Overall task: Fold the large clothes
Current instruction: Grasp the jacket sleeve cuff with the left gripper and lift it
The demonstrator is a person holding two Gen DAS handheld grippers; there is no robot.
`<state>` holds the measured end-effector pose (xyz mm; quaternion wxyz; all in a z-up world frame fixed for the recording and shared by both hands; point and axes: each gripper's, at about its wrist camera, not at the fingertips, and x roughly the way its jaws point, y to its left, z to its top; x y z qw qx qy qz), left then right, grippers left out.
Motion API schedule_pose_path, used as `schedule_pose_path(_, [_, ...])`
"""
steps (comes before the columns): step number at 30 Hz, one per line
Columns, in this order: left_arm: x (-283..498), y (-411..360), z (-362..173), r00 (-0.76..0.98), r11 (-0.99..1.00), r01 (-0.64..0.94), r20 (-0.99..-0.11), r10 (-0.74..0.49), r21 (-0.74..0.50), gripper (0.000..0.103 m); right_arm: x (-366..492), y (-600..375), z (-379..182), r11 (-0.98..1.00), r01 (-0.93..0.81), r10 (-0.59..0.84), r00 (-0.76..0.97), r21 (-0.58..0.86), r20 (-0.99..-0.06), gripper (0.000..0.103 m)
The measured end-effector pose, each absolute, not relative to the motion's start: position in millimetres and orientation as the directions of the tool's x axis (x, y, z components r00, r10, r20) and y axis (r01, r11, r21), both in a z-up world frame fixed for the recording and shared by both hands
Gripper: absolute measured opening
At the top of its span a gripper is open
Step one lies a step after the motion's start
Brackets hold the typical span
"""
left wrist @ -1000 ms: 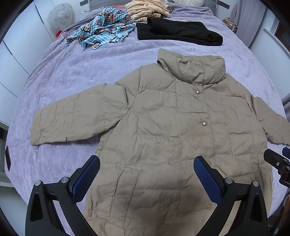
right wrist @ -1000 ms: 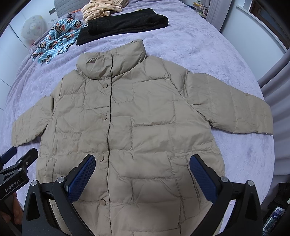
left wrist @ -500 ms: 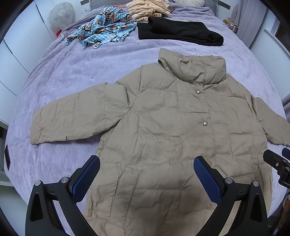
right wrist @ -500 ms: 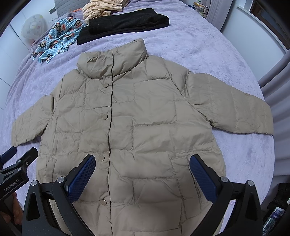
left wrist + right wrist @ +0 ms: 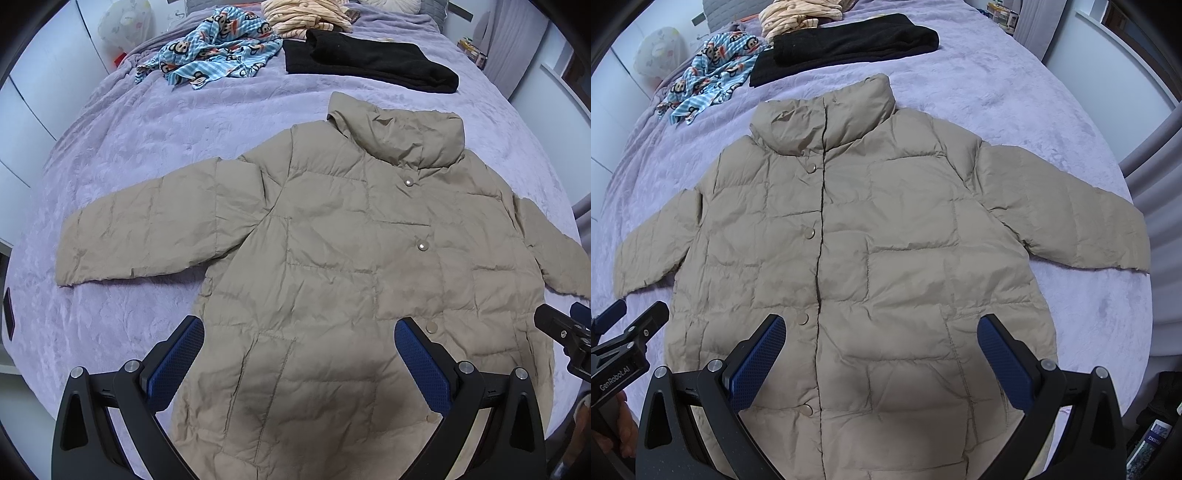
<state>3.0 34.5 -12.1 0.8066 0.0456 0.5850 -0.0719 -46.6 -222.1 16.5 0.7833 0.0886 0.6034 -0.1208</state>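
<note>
Item: beige puffer jacket point(image 5: 332, 258), flat, front up, snaps closed, sleeves out, on my lavender bedspread point(image 5: 147, 140). My left gripper point(image 5: 299, 354) and right gripper point(image 5: 881, 350): fingers spread wide above hem, holding nothing. Beyond collar: black garment point(image 5: 369, 62), monkey-print cloth point(image 5: 218, 51).

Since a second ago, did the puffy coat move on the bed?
No. In the right wrist view the beige coat lies spread flat just as before, its collar the same gap below the black folded garment.
</note>
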Motion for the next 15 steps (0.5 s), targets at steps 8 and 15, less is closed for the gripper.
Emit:
schedule_pose_path(8, [21.3,108.2,-39.6,0.288,0.981,0.038,-0.938,-0.195,-0.192,0.103,-42.1,-212.4,5.4,0.953,0.295,-0.012,0.25,0.064,-0.968,0.103])
schedule_pose_path(15, [48.1,213.6,-89.2,0.315,0.912,-0.173,-0.898,-0.307,-0.373,0.103,-36.3,-171.9,-15.9,0.955,0.243,0.089,0.315,0.171,-0.945,0.103])
